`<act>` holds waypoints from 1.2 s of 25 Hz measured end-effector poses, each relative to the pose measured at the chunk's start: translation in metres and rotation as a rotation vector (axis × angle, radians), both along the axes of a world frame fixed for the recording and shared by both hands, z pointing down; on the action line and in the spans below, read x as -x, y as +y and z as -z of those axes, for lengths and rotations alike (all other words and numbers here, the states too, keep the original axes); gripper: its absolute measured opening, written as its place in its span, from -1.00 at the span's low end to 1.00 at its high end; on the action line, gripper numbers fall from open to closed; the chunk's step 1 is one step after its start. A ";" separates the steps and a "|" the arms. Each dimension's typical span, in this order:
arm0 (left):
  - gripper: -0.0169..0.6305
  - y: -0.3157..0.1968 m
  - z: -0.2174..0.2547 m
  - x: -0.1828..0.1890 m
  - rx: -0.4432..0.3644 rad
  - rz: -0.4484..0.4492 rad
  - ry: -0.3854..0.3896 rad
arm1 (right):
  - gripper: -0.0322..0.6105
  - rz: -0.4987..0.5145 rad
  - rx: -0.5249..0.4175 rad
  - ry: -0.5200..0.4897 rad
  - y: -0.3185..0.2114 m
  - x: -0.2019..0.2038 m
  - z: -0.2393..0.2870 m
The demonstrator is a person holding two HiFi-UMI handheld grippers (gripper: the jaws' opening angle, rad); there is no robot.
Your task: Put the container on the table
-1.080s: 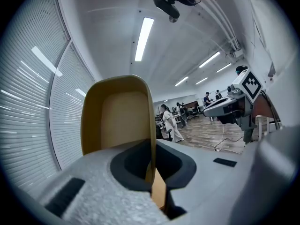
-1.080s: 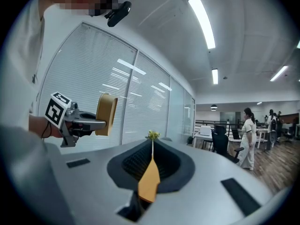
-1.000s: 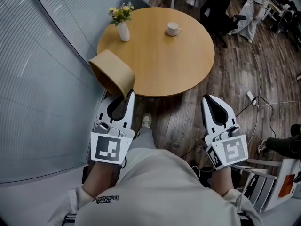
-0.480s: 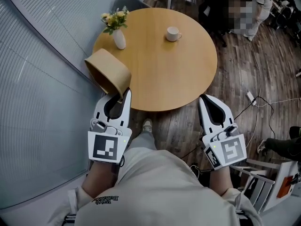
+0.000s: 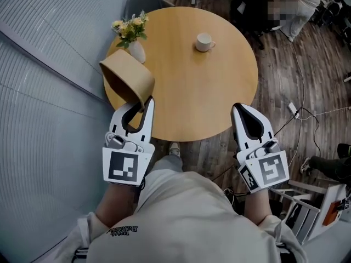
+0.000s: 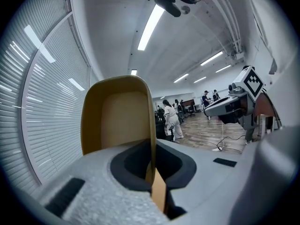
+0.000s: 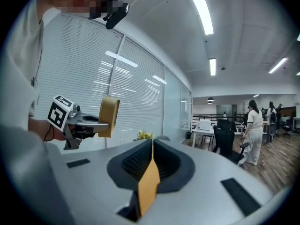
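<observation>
One wall of the container [image 5: 129, 81] is pinched in our left gripper [image 5: 147, 104], so it hangs tilted above the counter's [image 5: 219, 92] near-left edge, not yet down. Our right gripper [image 5: 241, 111], closed and empty, hangs spare off the near edge.

The container [image 5: 129, 81] looks smooth and matt tan, wood or ply, can't really tell which. The table [image 5: 219, 92] has a pale wood top, smooth with a soft sheen. The left hand-held gripper [image 5: 143, 106] and right hand-held gripper [image 5: 244, 113] are matt grey-white plastic, a bit grainy up close. The floor [image 5: 285, 81] is dark wood planks, and the cup [image 5: 204, 41] is glossy white.
</observation>
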State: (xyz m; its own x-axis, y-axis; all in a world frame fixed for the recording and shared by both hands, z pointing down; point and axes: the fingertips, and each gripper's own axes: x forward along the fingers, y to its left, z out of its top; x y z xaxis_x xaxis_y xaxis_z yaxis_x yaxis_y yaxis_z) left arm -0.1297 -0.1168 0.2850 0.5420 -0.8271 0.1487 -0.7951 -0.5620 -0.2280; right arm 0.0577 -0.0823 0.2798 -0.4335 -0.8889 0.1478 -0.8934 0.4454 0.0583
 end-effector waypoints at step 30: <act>-0.88 -0.097 0.016 0.037 -0.020 -0.025 0.116 | -0.80 -0.079 0.007 0.028 -0.088 0.022 0.015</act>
